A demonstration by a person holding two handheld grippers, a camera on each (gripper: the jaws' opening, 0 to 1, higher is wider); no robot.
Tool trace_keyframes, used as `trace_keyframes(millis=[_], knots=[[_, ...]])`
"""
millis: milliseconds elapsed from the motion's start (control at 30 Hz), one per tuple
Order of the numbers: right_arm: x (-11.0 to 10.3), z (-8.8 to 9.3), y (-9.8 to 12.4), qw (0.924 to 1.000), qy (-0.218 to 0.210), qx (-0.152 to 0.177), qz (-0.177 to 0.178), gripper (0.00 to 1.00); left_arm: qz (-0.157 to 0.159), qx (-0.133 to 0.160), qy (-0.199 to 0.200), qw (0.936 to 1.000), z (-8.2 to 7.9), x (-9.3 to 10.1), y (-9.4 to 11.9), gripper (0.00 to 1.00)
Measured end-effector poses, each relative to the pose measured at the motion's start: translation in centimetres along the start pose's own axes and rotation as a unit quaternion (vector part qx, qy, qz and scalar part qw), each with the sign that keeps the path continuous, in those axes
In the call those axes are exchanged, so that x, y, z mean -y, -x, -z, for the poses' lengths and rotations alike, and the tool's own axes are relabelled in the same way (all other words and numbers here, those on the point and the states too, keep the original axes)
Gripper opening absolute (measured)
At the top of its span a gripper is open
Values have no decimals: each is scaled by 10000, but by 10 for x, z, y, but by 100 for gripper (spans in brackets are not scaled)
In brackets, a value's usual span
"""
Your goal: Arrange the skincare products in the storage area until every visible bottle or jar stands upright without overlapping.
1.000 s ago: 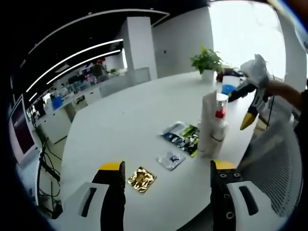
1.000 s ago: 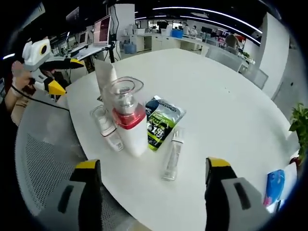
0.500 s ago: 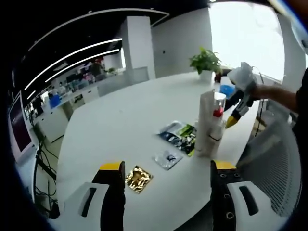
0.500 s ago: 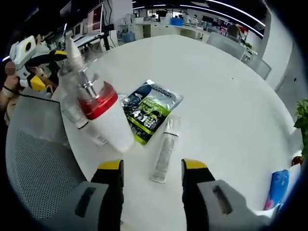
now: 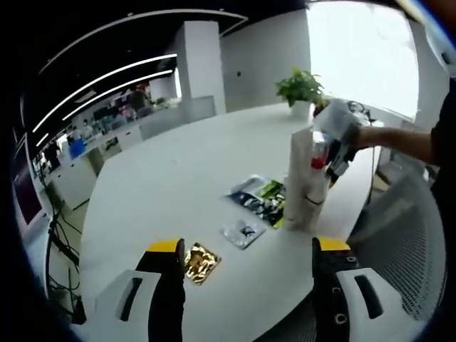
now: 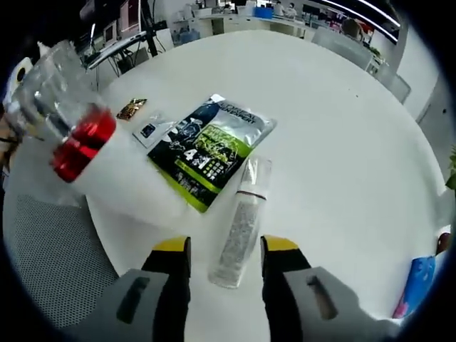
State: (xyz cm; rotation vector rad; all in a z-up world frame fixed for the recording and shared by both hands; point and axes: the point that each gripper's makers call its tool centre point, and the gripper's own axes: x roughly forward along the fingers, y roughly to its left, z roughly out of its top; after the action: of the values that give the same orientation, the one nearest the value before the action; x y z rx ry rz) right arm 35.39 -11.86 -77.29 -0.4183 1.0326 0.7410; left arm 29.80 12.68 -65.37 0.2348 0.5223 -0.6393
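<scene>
While the clear bottle [image 6: 242, 221] lies flat on the white table [image 6: 342, 142], its long axis runs fwd along the right gripper [image 6: 225, 251], near end between the two yellow-tipped jaws, far end w/ clear cap pointing away toward the green-and-black sachet [image 6: 210, 146] just beside it. Jaws stand part-open either side of the bottle's near end; can't tell if they touch it.

Big white pump bottle w/ red collar [image 6: 85, 153] appears tilted in the right gripper view, clear cap toward upper left; it's close to the sachet's left edge. Past the sachet: small silver packet [image 6: 152, 129] and gold packet [image 6: 132, 107], apart from each other.

Left gripper view: left gripper [image 5: 246, 267] hangs wide open above the table edge, nothing between jaws. Same pump bottle [image 5: 317, 178] stands upright beside a tall white tube [image 5: 298, 178], touching or nearly so. Right gripper [image 5: 335, 135] is just behind them, held by a hand.

Table round, white, glossy. Mesh chair [image 5: 399, 242] at its near edge. Potted plant [image 5: 303, 87] at far rim, bright window behind, office desks and strip lights beyond.
</scene>
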Motion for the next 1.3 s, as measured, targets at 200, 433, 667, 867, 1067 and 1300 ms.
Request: trace_keyframes(millis=[200, 433, 667, 867, 1067, 1300], knots=[[6, 0, -6, 9999, 50, -89, 57, 32, 2, -32, 19, 10000, 2, -1, 0, 70], [11, 2, -9, 9996, 99, -217, 156, 26, 8, -39, -16, 10000, -1, 0, 0, 70], [12, 5, -7, 9997, -20, -147, 206, 23, 59, 7, -61, 10000, -5, 6, -2, 70], [14, 12, -2, 9997, -177, 32, 190, 21, 149, 230, 30, 9996, -16, 10, -1, 69], [11, 19, 5, 9990, -330, 228, 193, 20, 197, 310, -41, 9993, -23, 15, -1, 69], [9, 10, 29, 9926, -761, 937, 99, 19, 327, 450, -112, 9984, -35, 24, 0, 69]])
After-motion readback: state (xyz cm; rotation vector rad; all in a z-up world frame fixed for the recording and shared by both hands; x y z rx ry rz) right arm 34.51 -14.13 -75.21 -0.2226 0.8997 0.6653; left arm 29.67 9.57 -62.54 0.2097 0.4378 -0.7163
